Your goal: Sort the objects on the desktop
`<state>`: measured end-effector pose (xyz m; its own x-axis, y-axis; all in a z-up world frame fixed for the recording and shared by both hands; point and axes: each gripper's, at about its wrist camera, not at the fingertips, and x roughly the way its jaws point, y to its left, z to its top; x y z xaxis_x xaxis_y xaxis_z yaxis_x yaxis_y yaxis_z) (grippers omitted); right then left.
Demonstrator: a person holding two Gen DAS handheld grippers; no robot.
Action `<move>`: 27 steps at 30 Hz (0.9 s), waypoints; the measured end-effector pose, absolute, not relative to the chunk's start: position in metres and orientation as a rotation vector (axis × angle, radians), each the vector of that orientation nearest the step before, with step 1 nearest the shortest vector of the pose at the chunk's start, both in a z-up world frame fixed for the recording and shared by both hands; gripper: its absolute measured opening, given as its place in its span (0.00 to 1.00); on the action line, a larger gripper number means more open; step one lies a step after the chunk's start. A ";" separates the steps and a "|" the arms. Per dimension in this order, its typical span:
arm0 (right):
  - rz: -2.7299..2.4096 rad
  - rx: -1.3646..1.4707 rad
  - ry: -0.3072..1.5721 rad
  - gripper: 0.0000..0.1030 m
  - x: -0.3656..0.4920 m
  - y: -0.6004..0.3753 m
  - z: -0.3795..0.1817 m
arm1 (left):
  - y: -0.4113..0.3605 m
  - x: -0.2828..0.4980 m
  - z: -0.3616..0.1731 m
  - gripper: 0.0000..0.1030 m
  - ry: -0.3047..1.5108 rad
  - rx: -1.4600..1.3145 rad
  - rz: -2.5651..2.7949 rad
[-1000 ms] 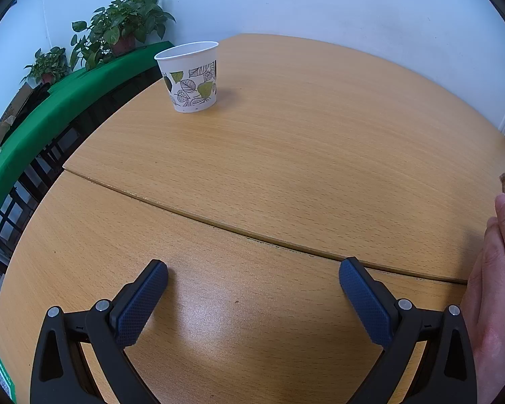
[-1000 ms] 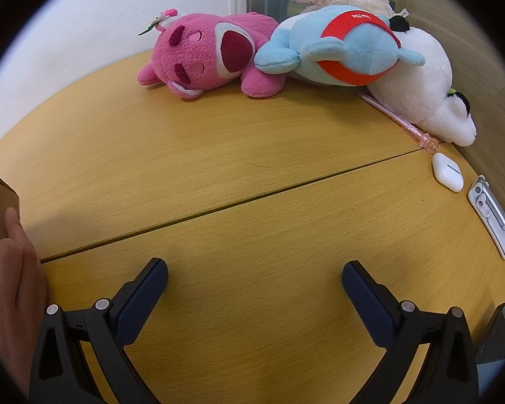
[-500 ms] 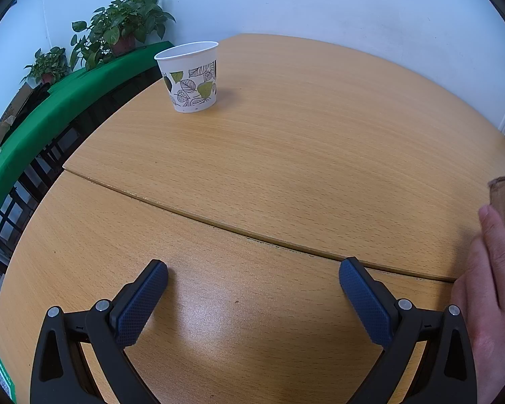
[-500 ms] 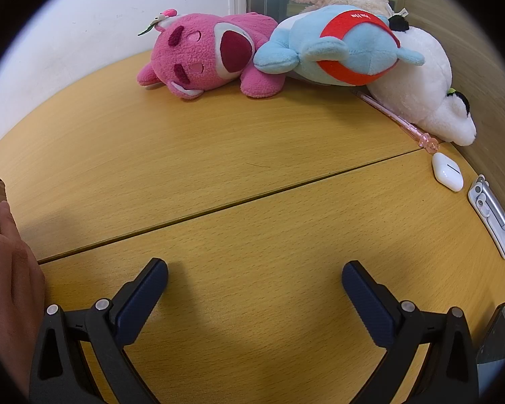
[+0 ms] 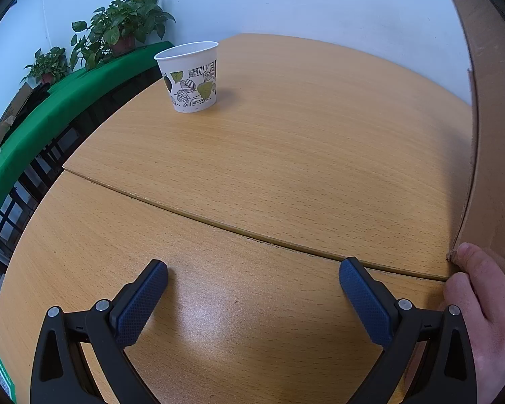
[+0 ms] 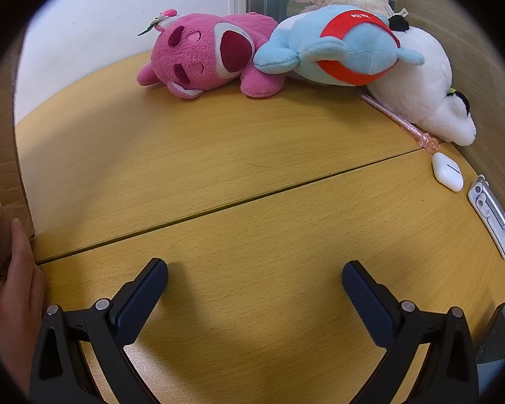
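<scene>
My left gripper [image 5: 252, 277] is open and empty, low over the wooden table [image 5: 286, 155]. A leaf-patterned paper cup [image 5: 190, 77] stands upright far ahead to the left. My right gripper [image 6: 254, 277] is open and empty over the table. Ahead of it lie a pink plush [image 6: 205, 55], a blue-and-red plush [image 6: 340, 47] and a white plush [image 6: 427, 91] against the back. A pink pen [image 6: 397, 119], a white earbud case [image 6: 447, 171] and a silver clip-like object [image 6: 491, 213] lie at the right. A bare hand [image 5: 484, 306] holds a cardboard box [image 5: 491, 141] between the two grippers.
Potted plants [image 5: 124, 32] stand on a green ledge [image 5: 50, 101] beyond the table's left edge. A white wall runs behind the table. The cardboard box also shows at the left of the right wrist view [image 6: 1, 155]. A dark object [image 6: 495, 336] sits at the lower right.
The hand has brought the cardboard box in between the grippers; it now stands tall at the right of the left view and left of the right view. Both grippers have stayed still and open.
</scene>
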<state>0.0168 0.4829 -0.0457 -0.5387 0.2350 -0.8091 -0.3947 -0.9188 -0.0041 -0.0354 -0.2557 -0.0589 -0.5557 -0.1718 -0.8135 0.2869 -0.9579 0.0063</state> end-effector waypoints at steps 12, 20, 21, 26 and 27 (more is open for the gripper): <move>2.466 -1.257 0.253 1.00 0.017 0.483 -0.046 | -0.254 -0.035 -0.058 1.00 0.188 1.314 -2.552; 2.466 -1.257 0.253 1.00 0.017 0.483 -0.046 | -0.253 -0.035 -0.058 1.00 0.188 1.314 -2.552; 2.466 -1.257 0.253 1.00 0.017 0.483 -0.046 | -0.254 -0.035 -0.058 1.00 0.188 1.314 -2.552; 2.466 -1.257 0.253 1.00 0.017 0.483 -0.046 | -0.254 -0.035 -0.058 1.00 0.188 1.313 -2.552; 2.467 -1.257 0.253 1.00 0.017 0.483 -0.046 | -0.254 -0.035 -0.058 1.00 0.188 1.313 -2.552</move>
<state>0.0166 0.4833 -0.0461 -0.5395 0.2341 -0.8088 -0.3936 -0.9193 -0.0035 -0.0352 -0.2536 -0.0583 -0.5554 -0.1739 -0.8132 0.2913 -0.9566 0.0057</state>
